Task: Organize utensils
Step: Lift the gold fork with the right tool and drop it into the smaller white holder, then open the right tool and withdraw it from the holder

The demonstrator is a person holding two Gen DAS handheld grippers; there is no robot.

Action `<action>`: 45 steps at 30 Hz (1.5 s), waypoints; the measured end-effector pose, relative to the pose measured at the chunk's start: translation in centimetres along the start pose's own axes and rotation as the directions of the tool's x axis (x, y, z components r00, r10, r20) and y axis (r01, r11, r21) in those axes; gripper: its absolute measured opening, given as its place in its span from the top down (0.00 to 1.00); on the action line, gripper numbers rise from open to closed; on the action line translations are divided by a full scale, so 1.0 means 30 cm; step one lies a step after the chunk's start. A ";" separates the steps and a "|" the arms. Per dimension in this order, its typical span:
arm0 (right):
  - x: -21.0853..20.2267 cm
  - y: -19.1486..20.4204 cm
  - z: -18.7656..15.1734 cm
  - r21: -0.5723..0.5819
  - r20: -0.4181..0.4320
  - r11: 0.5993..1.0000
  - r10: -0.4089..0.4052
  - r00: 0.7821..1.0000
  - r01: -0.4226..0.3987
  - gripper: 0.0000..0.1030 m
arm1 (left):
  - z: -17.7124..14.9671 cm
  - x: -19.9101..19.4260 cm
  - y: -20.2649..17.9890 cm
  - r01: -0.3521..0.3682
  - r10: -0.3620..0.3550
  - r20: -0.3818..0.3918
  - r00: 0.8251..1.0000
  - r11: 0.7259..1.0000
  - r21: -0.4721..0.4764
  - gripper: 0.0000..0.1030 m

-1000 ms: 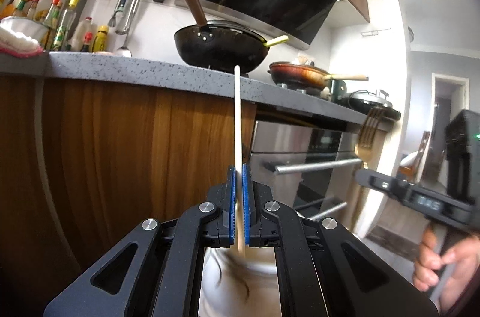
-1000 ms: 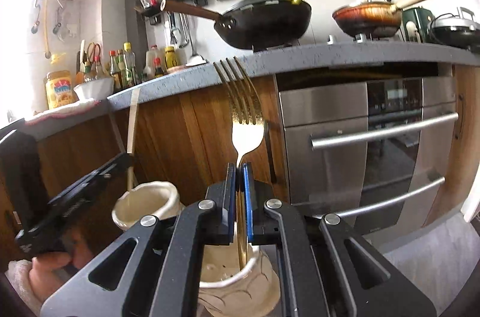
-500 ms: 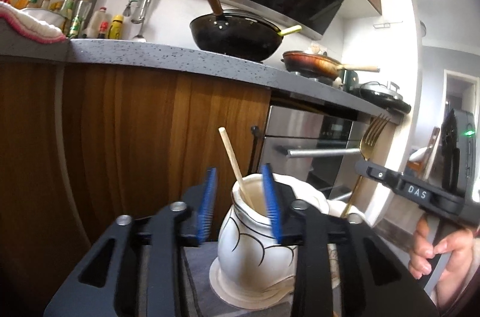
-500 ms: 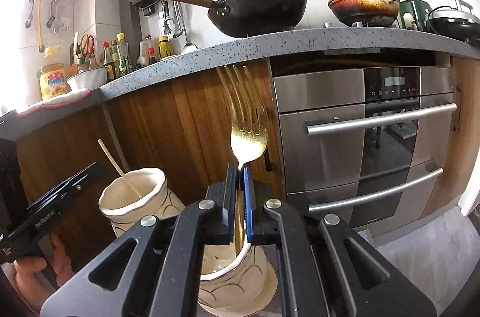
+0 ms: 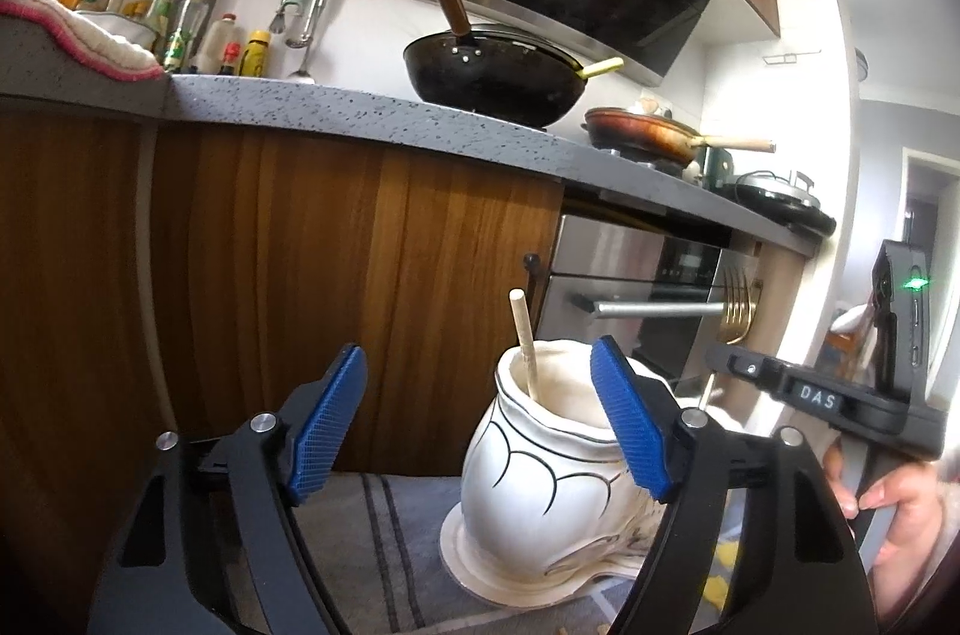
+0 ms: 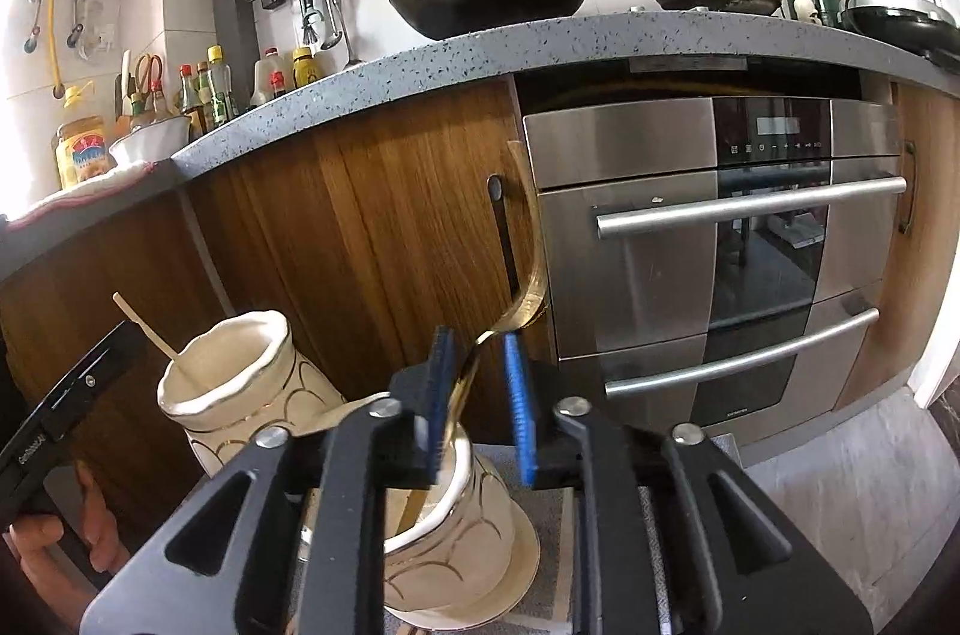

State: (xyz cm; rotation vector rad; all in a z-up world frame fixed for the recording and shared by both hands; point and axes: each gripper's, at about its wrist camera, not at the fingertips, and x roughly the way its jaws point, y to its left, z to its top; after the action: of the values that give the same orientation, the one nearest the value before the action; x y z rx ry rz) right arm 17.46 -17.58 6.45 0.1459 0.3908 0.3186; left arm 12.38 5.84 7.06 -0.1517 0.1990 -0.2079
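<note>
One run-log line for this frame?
left gripper: open | chopstick: in left vase | right gripper: open | fork: in right vase

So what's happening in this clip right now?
A person with two handheld grippers is sorting utensils into two cream ceramic jars on a striped mat. The left gripper is open beside the left jar, where a wooden chopstick leans inside. The right gripper is open around a gold fork, whose handle is in the right jar.
</note>
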 end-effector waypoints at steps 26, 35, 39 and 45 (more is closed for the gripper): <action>-0.323 -0.103 -0.165 0.074 0.019 0.980 -0.187 0.982 0.185 0.05 | -0.173 -0.213 -0.039 -0.087 0.089 -0.117 0.989 0.996 0.027 0.05; -0.350 -0.135 -0.257 0.069 -0.073 0.970 -0.228 0.971 0.233 0.05 | -0.232 -0.251 -0.046 -0.106 0.102 -0.208 0.973 0.994 -0.006 0.05; -0.358 -0.140 -0.312 0.049 -0.120 0.969 -0.236 0.964 0.243 0.05 | -0.261 -0.239 -0.070 -0.116 0.116 -0.286 0.951 0.993 0.017 0.05; -0.347 -0.151 -0.380 0.005 -0.195 0.966 -0.253 0.948 0.259 0.05 | -0.328 -0.211 -0.133 -0.101 0.131 -0.406 0.904 0.991 0.093 0.05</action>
State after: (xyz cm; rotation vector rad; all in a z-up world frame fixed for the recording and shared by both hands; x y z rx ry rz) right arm 5.07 -24.39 -1.24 0.0925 0.6009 0.0691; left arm 3.47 2.11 -0.67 -0.0237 0.6208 -0.1252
